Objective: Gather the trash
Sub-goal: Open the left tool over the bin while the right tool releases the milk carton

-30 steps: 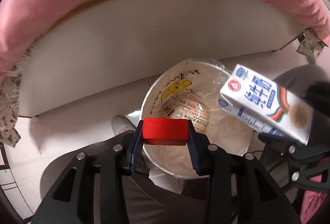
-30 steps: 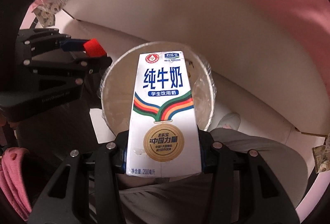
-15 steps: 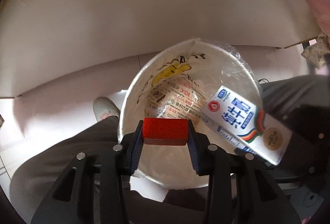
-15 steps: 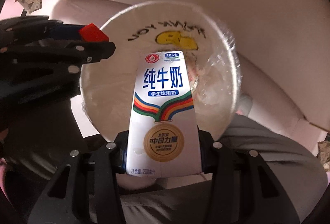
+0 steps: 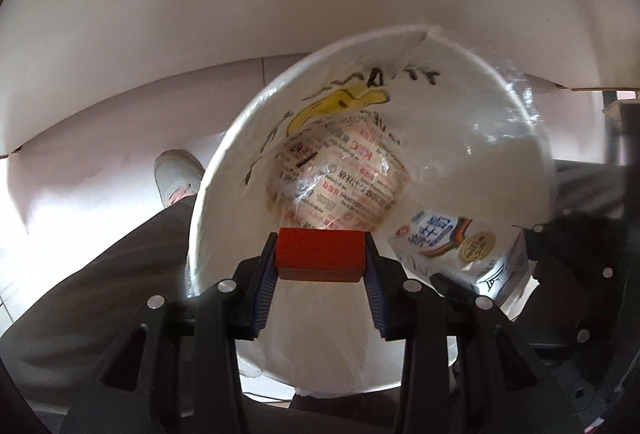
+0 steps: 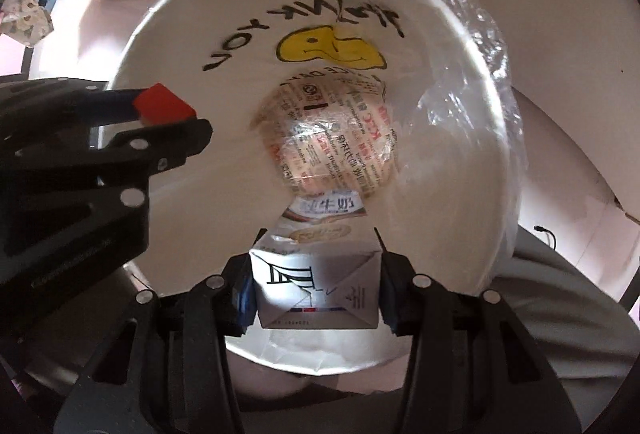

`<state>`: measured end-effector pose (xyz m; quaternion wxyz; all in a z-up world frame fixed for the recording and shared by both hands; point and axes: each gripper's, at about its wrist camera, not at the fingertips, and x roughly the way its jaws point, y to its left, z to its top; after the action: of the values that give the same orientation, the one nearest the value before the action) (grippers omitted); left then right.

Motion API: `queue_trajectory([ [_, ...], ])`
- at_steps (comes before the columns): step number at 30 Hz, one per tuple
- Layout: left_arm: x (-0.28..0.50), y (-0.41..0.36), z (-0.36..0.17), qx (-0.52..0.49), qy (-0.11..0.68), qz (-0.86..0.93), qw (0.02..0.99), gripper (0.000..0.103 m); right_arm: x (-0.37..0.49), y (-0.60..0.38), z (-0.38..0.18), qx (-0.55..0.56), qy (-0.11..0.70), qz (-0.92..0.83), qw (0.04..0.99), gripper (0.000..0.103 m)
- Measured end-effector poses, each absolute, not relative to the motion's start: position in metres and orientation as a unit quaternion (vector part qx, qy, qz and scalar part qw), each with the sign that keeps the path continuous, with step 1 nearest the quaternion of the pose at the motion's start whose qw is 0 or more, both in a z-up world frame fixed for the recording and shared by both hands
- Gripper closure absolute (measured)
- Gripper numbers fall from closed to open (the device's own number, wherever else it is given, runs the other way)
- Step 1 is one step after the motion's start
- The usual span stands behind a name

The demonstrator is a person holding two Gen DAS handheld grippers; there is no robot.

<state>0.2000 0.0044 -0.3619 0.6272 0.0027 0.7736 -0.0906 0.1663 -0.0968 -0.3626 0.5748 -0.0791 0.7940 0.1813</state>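
Both grippers point down into a white trash bin [image 6: 132,46] lined with a clear plastic bag [image 6: 472,46], where one crumpled printed wrapper [image 6: 332,138] already lies at the bottom. The left gripper [image 5: 320,254] has its jaws clenched on a small red block [image 5: 320,254] just inside the bin's rim, and the right gripper [image 6: 316,286] has its jaws clenched on a white milk carton [image 6: 316,290] hanging over the middle of the opening. Judging by this, one piece of trash is collected and two are poised above the bin, not yet let go.
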Motion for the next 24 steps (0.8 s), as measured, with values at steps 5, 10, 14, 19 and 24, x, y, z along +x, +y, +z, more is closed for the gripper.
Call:
queue_trajectory([
  [5, 0.202, 0.004, -0.365, 0.013, 0.775, -0.081, 0.626, 0.037, 0.173, -0.108, -0.366, -0.064, 0.798, 0.171, 0.575, 0.039],
  [10, 0.201, 0.004, -0.364, 0.015, 0.775, -0.077, 0.627, 0.037, 0.176, -0.117, -0.364, -0.045, 0.802, 0.17, 0.571, 0.039],
  [14, 0.199, 0.003, -0.352, 0.018, 0.77, -0.08, 0.633, 0.037, 0.174, -0.119, -0.351, -0.048, 0.796, 0.176, 0.577, 0.039],
  [19, 0.191, 0.001, -0.318, 0.039, 0.742, -0.089, 0.663, 0.037, 0.175, -0.122, -0.318, -0.044, 0.776, 0.187, 0.601, 0.039],
  [24, 0.187, 0.004, -0.263, 0.049, 0.697, -0.101, 0.708, 0.037, 0.168, -0.125, -0.269, -0.055, 0.741, 0.199, 0.639, 0.039],
])
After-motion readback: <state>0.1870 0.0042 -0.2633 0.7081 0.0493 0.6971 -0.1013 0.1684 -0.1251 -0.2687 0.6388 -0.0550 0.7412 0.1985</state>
